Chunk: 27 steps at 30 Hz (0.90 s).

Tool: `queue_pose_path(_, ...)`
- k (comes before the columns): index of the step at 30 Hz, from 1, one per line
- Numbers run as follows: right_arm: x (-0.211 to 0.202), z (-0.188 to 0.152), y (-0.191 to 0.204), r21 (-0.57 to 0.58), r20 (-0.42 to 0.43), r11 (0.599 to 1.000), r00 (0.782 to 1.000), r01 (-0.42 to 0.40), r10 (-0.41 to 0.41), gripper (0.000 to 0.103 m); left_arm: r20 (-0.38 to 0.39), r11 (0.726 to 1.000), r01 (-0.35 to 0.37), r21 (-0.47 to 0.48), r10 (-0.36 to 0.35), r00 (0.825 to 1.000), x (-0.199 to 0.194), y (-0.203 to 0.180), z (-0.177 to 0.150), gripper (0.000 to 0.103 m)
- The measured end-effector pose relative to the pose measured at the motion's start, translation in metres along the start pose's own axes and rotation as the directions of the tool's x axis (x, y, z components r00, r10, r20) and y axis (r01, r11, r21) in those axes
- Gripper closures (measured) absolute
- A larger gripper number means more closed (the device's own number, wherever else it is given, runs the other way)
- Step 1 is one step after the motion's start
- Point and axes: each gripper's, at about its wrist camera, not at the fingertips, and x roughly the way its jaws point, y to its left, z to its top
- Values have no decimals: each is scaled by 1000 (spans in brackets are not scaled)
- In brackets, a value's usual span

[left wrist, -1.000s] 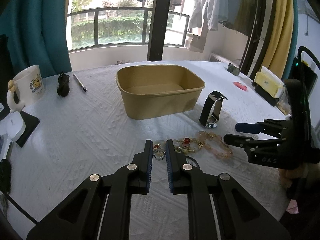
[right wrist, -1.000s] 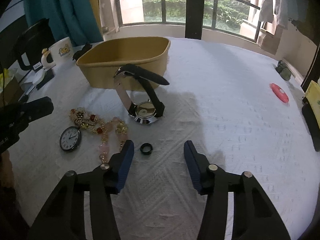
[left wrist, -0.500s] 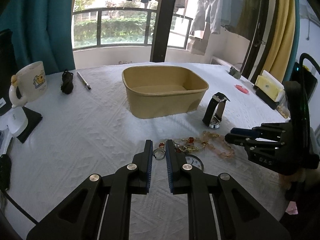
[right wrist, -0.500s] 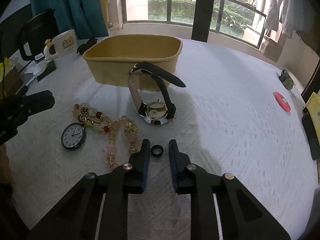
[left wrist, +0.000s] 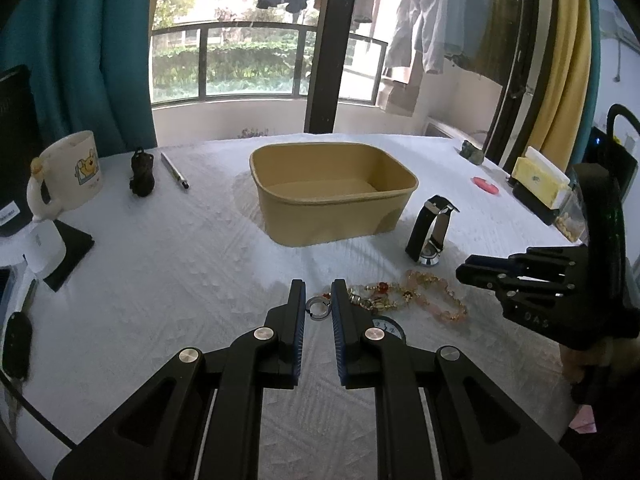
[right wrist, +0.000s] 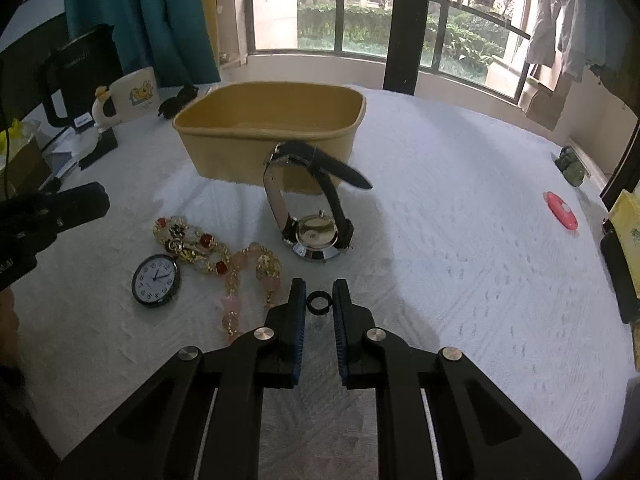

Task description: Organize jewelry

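Table (left wrist: 160,264), white textured cloth, window behind. Tan tub (left wrist: 334,196) at frame centre, empty. Left claw (left wrist: 318,307) pinching a silver ring (left wrist: 317,309); right claw (right wrist: 319,305) pinching a black ring (right wrist: 319,304). Beaded bracelet (right wrist: 208,250), pocket watch (right wrist: 155,279) and strap watch (right wrist: 316,220) lie before the tub.

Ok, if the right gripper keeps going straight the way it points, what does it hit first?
The right gripper, shut on the black ring, points downward, so probably the white tablecloth just ahead. Beyond that lies the wristwatch, then the tan bin; depth is uncertain.
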Motion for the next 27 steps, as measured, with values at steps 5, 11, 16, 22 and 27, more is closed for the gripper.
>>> queue_pose_path(5, -10, 6, -5, 10, 34, 1000, 999, -2, 2, 90, 13, 1000, -7, 12, 7, 1000, -3, -3, 9, 88)
queue_pose_path(11, -22, 17, -16, 28, 83, 1000, 996, 4, -7, 90, 35, 999, -14, 34, 13, 999, -4, -7, 24, 88)
queue_pose_path(16, -30, 28, -24, 32, 120, 999, 993, 10, -13, 90, 51, 998, -13, 57, 10, 999, -2, -10, 39, 88)
queue_pose_path(22, -35, 43, -32, 36, 157, 999, 987, 21, -27, 90, 66, 997, -9, 72, 4, 998, 3, -8, 53, 88)
queue_pose_path(27, -32, 55, -32, 20, 177, 1000, 984, 21, -24, 90, 69, 997, 1, 82, -6, 998, 15, -6, 62, 88)
